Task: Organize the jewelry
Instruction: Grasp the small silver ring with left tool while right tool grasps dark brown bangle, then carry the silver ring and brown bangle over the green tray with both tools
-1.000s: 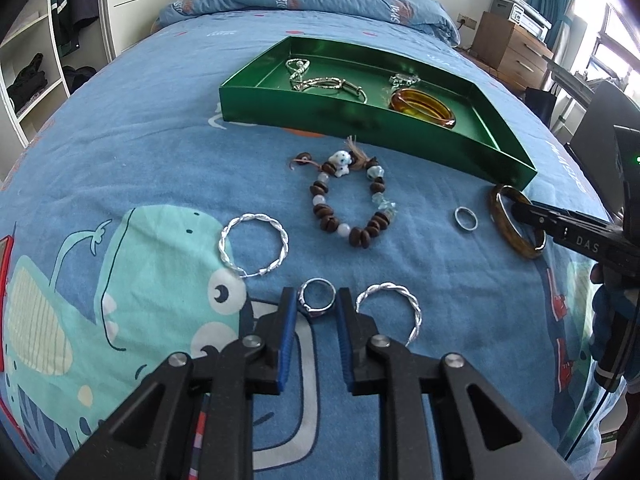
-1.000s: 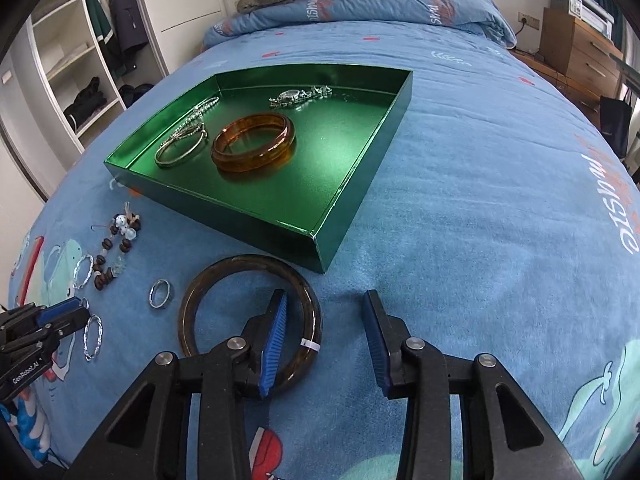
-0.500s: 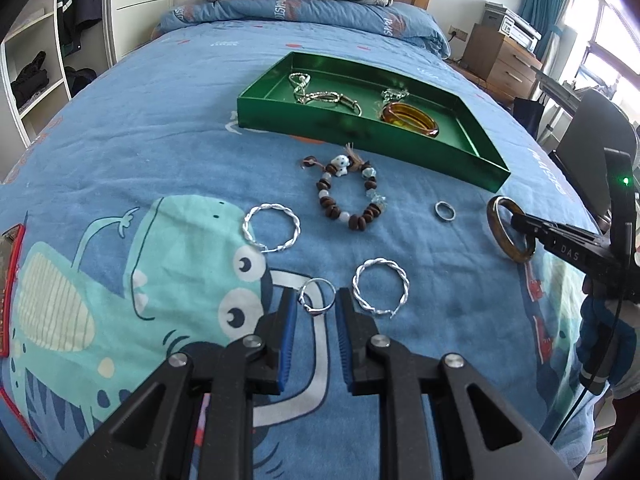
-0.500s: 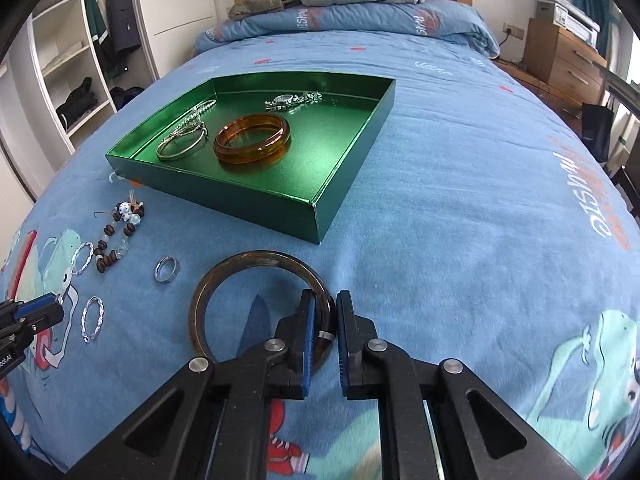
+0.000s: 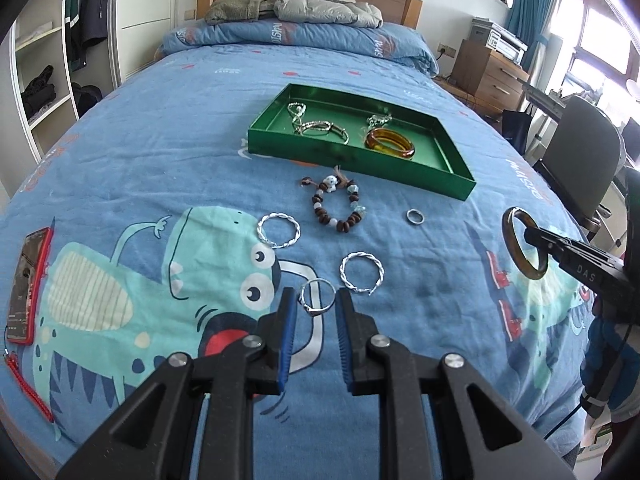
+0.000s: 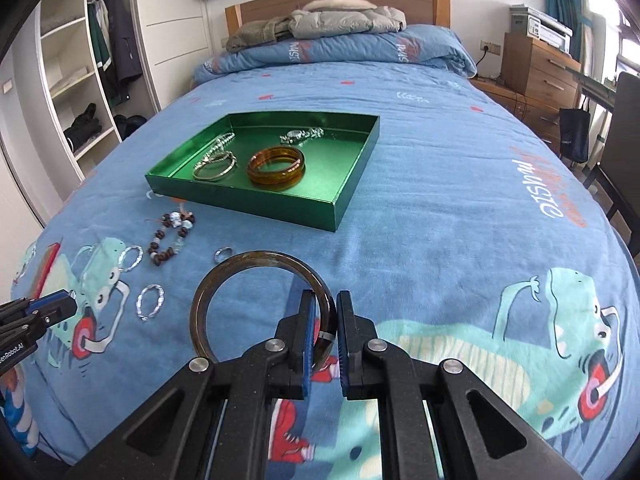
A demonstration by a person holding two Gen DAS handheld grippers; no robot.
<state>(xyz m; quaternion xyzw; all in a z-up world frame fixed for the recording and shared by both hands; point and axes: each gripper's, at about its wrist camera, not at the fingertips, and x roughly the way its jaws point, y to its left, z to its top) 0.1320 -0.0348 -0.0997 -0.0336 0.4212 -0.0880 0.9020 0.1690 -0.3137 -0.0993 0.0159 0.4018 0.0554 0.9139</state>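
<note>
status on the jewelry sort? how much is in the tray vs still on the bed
Done: the green tray holds an amber bangle, silver bracelets and a watch. In hand: the right hand-held gripper grips a dark bangle; the left hand-held gripper holds a silver ring. Left on the bed: bead bracelet, two twisted silver hoops, small ring.

Two wrist views, shared green tray point(image 5: 352, 162)

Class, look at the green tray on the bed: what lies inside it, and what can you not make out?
Inside the green tray lie an amber bangle, thin silver bangles with a chain, and a silver watch. Whatever might sit against its near wall is hidden in the left wrist view.
</note>
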